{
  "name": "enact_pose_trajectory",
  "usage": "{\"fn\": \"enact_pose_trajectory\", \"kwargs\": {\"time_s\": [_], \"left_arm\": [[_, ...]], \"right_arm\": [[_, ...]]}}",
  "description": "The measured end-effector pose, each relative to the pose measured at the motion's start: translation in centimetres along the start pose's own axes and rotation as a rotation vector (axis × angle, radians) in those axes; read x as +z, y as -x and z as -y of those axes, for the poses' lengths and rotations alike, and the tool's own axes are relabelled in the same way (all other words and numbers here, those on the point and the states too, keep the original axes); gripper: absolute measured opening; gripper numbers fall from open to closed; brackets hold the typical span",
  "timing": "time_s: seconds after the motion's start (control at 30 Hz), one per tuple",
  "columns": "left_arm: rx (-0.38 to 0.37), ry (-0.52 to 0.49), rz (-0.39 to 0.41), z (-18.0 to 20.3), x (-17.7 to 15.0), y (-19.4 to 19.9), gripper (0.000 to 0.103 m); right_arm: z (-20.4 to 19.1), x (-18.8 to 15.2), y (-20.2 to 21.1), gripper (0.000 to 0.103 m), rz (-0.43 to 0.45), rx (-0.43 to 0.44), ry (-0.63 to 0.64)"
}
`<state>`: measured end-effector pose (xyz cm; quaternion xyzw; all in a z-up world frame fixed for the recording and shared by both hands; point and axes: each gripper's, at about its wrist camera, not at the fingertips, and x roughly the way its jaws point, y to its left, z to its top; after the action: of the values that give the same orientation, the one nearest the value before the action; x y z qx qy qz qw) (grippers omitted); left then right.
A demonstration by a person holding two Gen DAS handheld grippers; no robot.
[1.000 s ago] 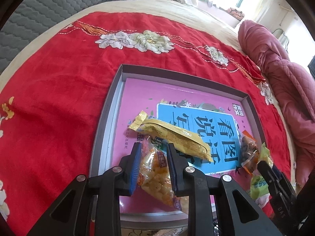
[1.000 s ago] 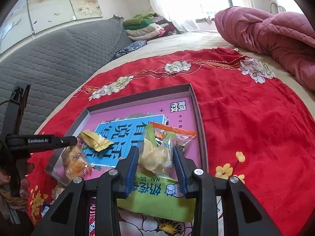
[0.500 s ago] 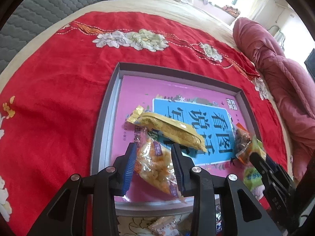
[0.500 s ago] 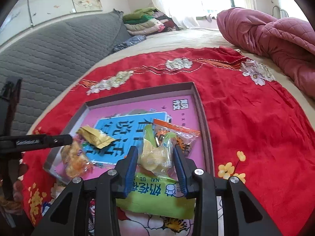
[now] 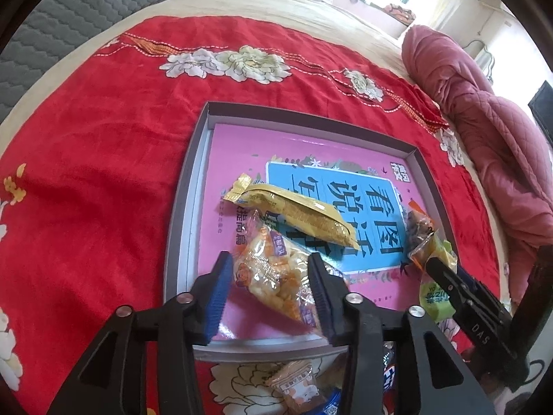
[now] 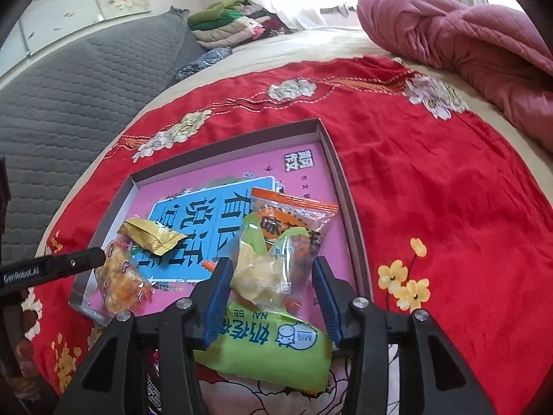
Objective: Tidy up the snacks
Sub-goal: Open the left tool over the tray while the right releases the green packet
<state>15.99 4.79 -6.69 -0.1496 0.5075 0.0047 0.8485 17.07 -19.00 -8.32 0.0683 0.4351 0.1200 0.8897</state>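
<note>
Both tongs are opening — left tongs (image 5: 269,276) around the puffed-snack bag (image 5: 276,276), right tongs (image 6: 269,276) around the clear chip packet (image 6: 266,269) — so either could snag a pad and slide off the tray (image 5: 179,228).

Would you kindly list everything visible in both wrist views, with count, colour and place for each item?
box lid: one, grey rim, pink and blue printed floor, on the red blanket
puffed snack bag: one, clear with orange pieces, near left corner of the lid, between the left jaws
yellow packet: one, gold, in the lid just beyond the puffed bag
orange packet: one, orange and clear, right side of the lid
chip bag: one, clear with green top, between the right jaws
green milk packet: one, lime, under the right gripper
red blanket: one, red with flowers, over the bed
pink quilt: one, bundled, far right
folded clothes: one stack, green and pink, by the window
left gripper: black, blue pads, jaws opening
right gripper: black, blue pads, jaws opening
</note>
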Motion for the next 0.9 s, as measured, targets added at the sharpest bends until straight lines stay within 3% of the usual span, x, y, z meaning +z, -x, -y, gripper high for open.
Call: {"fn": "enact_pose_trajectory", "kwargs": {"time_s": [0.33,0.6,0.9], "left_arm": [[0.005,-0.011,-0.009,-0.2,0.0,0.6,0.048],[0.003,-0.016,-0.012,-0.7,-0.8,1.3,0.048],[-0.058,-0.027,0.005,-0.6,-1.3,1.7,0.048]], "right_arm": [[0.6,0.2,0.5,0.049,-0.023,-0.037,-0.050],[0.0,0.6,-0.1,0.049,-0.036,-0.074,-0.007],[-0.5,2.3,-1.7,0.049,-0.048,-0.107,-0.032]]}}
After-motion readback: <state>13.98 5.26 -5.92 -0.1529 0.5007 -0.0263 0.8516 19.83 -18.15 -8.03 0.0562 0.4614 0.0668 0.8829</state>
